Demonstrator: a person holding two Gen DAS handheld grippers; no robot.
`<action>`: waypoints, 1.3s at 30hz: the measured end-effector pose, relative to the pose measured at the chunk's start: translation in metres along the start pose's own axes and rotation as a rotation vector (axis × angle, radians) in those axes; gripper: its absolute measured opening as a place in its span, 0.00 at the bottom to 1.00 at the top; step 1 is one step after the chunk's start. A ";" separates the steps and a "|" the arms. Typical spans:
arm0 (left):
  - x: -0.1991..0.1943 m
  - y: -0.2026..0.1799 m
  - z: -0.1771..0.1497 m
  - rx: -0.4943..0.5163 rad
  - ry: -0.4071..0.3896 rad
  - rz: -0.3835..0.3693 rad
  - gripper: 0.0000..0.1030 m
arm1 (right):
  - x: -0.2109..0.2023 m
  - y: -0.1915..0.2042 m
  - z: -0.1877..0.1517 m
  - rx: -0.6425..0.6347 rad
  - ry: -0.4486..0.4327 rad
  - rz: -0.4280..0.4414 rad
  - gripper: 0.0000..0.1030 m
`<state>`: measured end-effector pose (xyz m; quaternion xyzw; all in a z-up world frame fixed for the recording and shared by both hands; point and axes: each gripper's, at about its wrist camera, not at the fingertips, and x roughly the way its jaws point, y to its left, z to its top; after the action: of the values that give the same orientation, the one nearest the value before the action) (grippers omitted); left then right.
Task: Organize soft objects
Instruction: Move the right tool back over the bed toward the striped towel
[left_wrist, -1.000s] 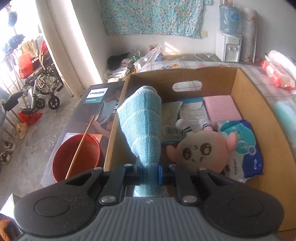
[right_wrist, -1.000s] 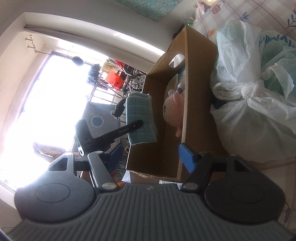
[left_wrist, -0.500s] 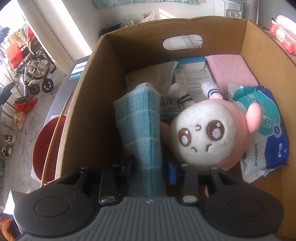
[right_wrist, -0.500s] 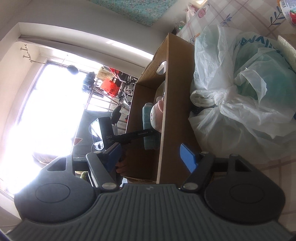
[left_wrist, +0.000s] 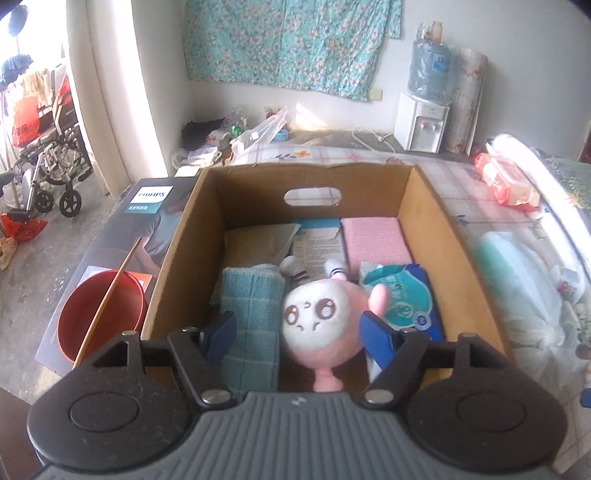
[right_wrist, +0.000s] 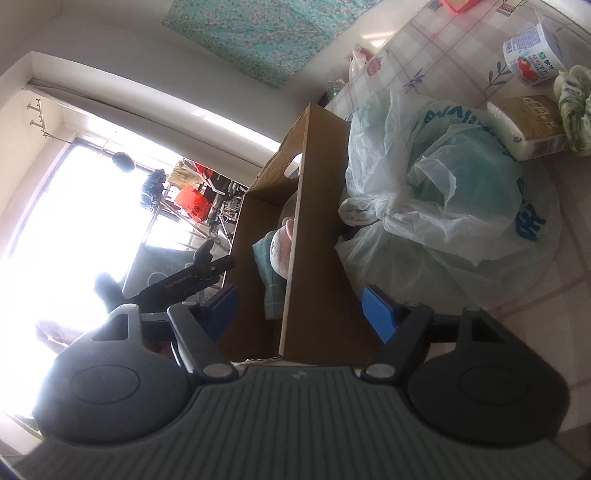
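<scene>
The folded blue towel (left_wrist: 251, 314) lies in the cardboard box (left_wrist: 461, 258) by its left wall, touching the pink plush toy (left_wrist: 321, 321). My left gripper (left_wrist: 301, 332) hangs above both with its jaws opening, and its pads touch neither. Behind the plush lie a wipes pack (left_wrist: 402, 295) and a pink cloth (left_wrist: 373, 240). In the right wrist view my right gripper (right_wrist: 301, 314) is open, its jaws opening. They straddle the near edge of the box wall (right_wrist: 317, 240) without pressing on it. The towel (right_wrist: 271, 288) and the left gripper (right_wrist: 192, 280) show there too.
A knotted plastic bag (right_wrist: 443, 192) sits right of the box on the checked tablecloth. Behind it stand a tissue pack (right_wrist: 532, 125), a white tub (right_wrist: 532, 62) and a green cloth (right_wrist: 572, 107). Left of the box, lower down, are a red basin (left_wrist: 99, 314) and a Philips carton (left_wrist: 147, 206).
My left gripper has let go of the blue towel, which now lies in the box beside the plush, and has drawn back and up. The right gripper swung toward the plastic bag.
</scene>
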<state>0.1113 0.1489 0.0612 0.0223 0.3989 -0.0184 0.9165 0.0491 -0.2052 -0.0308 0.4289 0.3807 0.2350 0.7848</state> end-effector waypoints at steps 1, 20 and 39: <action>-0.011 -0.008 -0.002 0.015 -0.027 -0.019 0.77 | -0.005 0.000 -0.002 -0.012 -0.016 -0.025 0.72; -0.052 -0.165 -0.056 0.125 -0.123 -0.413 0.84 | -0.070 -0.017 -0.043 -0.170 -0.215 -0.438 0.74; -0.001 -0.249 -0.087 0.217 -0.048 -0.468 0.66 | -0.081 -0.093 0.002 -0.044 -0.330 -0.589 0.70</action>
<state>0.0342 -0.0952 -0.0034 0.0270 0.3672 -0.2734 0.8886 0.0063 -0.3112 -0.0774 0.3158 0.3510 -0.0666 0.8790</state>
